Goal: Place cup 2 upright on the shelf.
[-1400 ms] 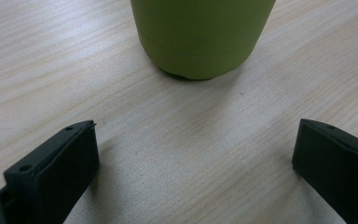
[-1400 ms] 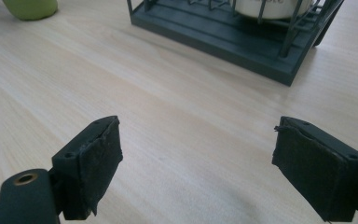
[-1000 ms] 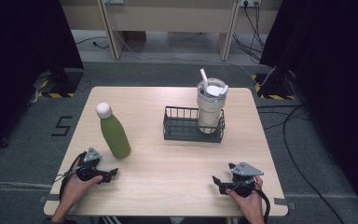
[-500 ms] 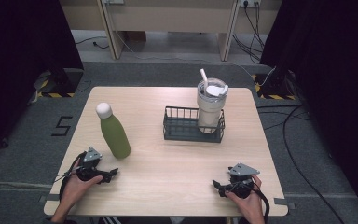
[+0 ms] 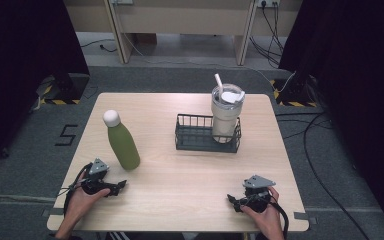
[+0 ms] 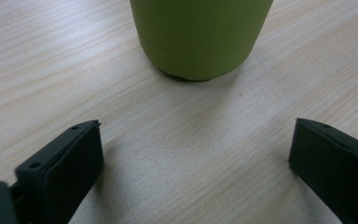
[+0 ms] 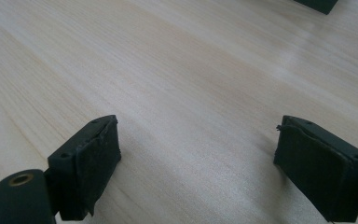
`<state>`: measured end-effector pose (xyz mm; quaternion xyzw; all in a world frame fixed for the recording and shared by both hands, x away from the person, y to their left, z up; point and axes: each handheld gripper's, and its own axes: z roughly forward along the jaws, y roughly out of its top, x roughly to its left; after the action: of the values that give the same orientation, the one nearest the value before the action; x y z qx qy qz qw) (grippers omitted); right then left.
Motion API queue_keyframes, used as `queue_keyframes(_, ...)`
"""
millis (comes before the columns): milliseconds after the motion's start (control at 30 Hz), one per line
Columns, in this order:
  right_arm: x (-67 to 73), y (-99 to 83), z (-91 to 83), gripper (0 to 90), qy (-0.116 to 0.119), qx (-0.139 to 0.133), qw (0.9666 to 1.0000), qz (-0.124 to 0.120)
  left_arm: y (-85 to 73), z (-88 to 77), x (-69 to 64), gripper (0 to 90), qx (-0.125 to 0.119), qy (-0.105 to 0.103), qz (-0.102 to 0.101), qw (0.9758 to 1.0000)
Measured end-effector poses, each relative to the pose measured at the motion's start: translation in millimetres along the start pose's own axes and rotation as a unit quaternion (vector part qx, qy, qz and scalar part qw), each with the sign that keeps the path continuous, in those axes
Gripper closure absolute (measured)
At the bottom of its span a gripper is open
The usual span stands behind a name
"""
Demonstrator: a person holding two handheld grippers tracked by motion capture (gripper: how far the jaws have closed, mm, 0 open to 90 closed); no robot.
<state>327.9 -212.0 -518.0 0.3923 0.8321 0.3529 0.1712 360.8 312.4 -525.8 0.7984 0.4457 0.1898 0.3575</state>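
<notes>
Standing upright on the wooden table (image 5: 180, 175), the green bottle (image 5: 123, 145) with its white cap is the thing closest to either gripper, and everything else can be placed from it. In the left gripper view its rounded green base (image 6: 200, 37) rests on the tabletop just ahead of the two black jaws, centred between them but apart from both. The left gripper (image 5: 116, 186) lies just below the bottle on the person's side, near it without touching, held in the person's left hand (image 5: 82, 197); its jaws have just been closing a little, yet they stand wide, with bare wood and nothing else between them. To the right of the bottle and slightly farther back sits a dark wire basket (image 5: 200, 142), well apart from it, and a pale tumbler (image 5: 226, 115) with a lid and straw stands upright in the basket's right end. Far to the bottle's right, at the near edge of the table, the right gripper (image 5: 236, 201) rests in the person's right hand (image 5: 265, 215), its jaws spread wide over bare tabletop.
</notes>
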Motion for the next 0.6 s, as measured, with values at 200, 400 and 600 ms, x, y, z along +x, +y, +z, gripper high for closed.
queue_keyframes(200,-0.1,0.3,0.2,13.4,0.001,0.001,1.0000,0.000,-0.1,-1.2,-0.8,14.8,-0.013,-0.002,0.004,0.9999)
queue_keyframes(400,-0.5,0.3,0.3,13.3,0.002,0.001,1.0000,-0.001,0.0,-2.7,-1.0,14.9,-0.028,-0.003,0.004,0.9996)
queue_keyframes(600,-0.2,0.4,0.2,13.1,0.002,0.002,1.0000,0.001,0.3,-5.2,-1.1,14.9,-0.050,-0.006,-0.003,0.9987)
